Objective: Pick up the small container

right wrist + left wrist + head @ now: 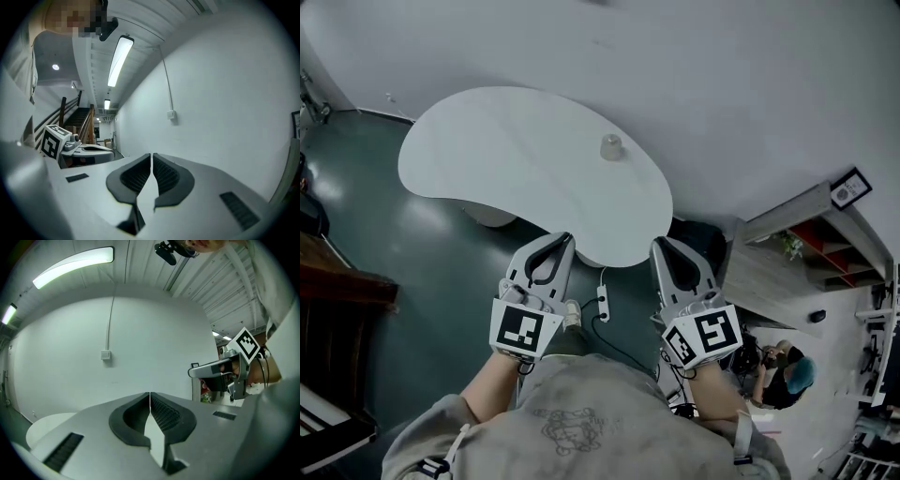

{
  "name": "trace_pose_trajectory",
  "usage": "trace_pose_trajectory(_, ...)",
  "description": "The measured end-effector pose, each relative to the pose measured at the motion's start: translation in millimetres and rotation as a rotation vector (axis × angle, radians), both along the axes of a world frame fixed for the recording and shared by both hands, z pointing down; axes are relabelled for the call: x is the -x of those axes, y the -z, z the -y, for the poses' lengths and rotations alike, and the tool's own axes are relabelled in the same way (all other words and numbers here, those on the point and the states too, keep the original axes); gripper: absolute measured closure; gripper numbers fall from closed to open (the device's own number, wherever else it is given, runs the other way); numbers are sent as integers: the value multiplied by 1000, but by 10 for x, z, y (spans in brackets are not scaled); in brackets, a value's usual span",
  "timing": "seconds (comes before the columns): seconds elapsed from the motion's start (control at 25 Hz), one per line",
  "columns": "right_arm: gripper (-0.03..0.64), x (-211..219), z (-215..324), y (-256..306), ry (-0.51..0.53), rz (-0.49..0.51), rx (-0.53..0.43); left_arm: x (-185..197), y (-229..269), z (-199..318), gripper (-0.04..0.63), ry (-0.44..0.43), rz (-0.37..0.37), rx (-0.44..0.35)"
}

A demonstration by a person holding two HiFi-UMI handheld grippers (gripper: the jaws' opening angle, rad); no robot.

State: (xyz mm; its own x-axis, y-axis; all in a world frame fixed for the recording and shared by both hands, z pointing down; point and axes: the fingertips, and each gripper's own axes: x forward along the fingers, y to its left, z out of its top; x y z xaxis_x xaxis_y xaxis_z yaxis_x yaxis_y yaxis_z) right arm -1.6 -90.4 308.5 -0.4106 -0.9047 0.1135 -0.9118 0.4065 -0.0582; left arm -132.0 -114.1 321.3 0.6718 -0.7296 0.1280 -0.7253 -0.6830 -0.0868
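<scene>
The small pale container with a narrower top (611,147) stands alone on the far right part of the white kidney-shaped table (487,150), well apart from both tools. It is too small to tell whether anything is in it. The left gripper (564,238) and right gripper (662,244) hang close to the person's body, short of the table's near edge. Each has its jaws pressed together on nothing, likely a ready pose before the reach.
</scene>
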Motion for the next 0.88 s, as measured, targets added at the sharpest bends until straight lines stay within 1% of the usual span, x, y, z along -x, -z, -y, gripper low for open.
trace_pose_trajectory(0.16,581,194,400,94,4,-23,-17,75,67,385,577,-36,-6,-13)
trace_pose_trajectory(0.32,580,240,625,110,-2,-40,-19,107,100,678,577,-41,-6,-29)
trace_pose_trajectory(0.6,581,70,869,93,-12,-28,-12,47,172,932,577,-8,-2,-56)
trace_pose_trajectory(0.76,581,-87,992,95,2,-18,-11,2,218,1031,577,35,1,-53)
trace_pose_trajectory(0.88,581,-197,1069,122,11,-14,-16,-82,222,1071,577,48,8,-53)
